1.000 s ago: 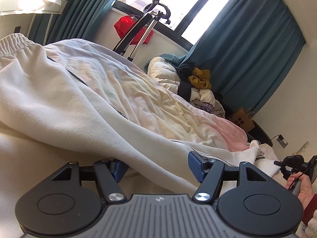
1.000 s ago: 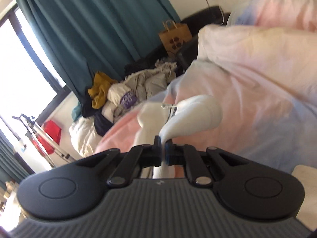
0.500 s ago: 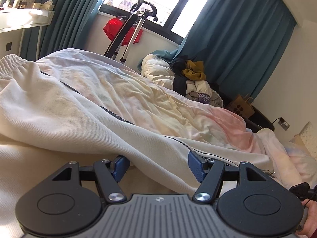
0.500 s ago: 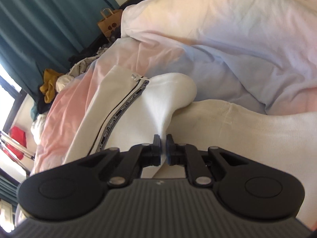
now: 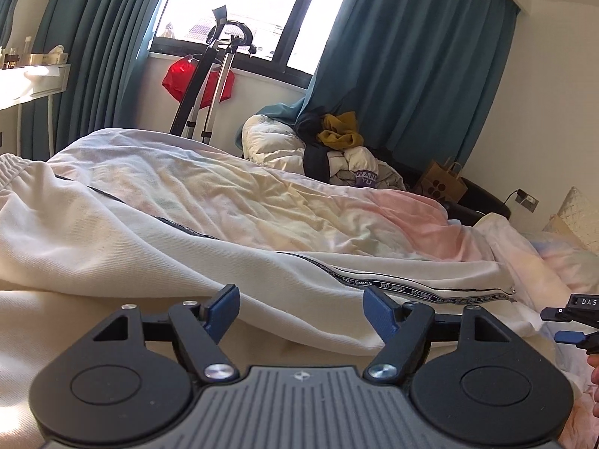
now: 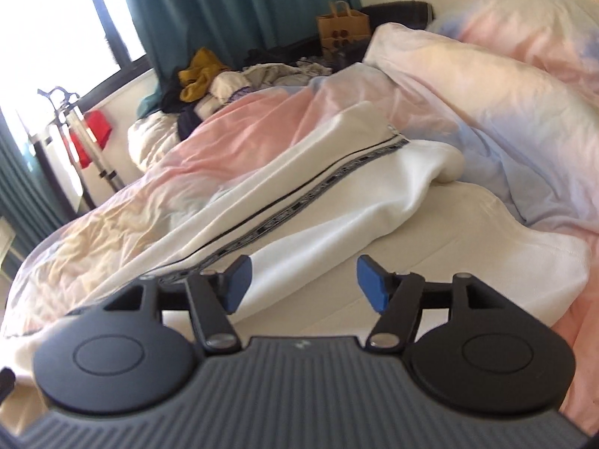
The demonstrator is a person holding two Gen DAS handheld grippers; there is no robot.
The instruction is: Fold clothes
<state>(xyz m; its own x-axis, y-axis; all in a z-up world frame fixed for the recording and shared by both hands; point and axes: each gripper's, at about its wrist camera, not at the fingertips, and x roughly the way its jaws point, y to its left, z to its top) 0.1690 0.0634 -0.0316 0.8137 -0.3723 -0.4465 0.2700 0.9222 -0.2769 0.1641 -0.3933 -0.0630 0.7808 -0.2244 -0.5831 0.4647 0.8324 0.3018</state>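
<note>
White track pants [image 5: 123, 247] with a black lettered side stripe [image 5: 397, 286] lie stretched across the bed, one leg folded over the other. In the right wrist view the pants [image 6: 337, 202] run from lower left to the leg end at upper right. My left gripper [image 5: 301, 308] is open and empty, just above the lower leg's fabric. My right gripper [image 6: 301, 282] is open and empty above the pants near the leg end. The right gripper also shows at the right edge of the left wrist view [image 5: 572, 318].
The bed has a pastel pink, yellow and blue duvet [image 5: 299, 202]. A pile of clothes [image 5: 337, 149] lies beyond the bed under teal curtains [image 5: 411, 75]. A brown paper bag [image 6: 342, 26], a metal stand [image 5: 209, 86] and a pillow [image 6: 524, 18] are around.
My right gripper has let go of the pant leg end and opened, leaving the leg laid flat on the bed. The left gripper stays open and has tilted up slightly.
</note>
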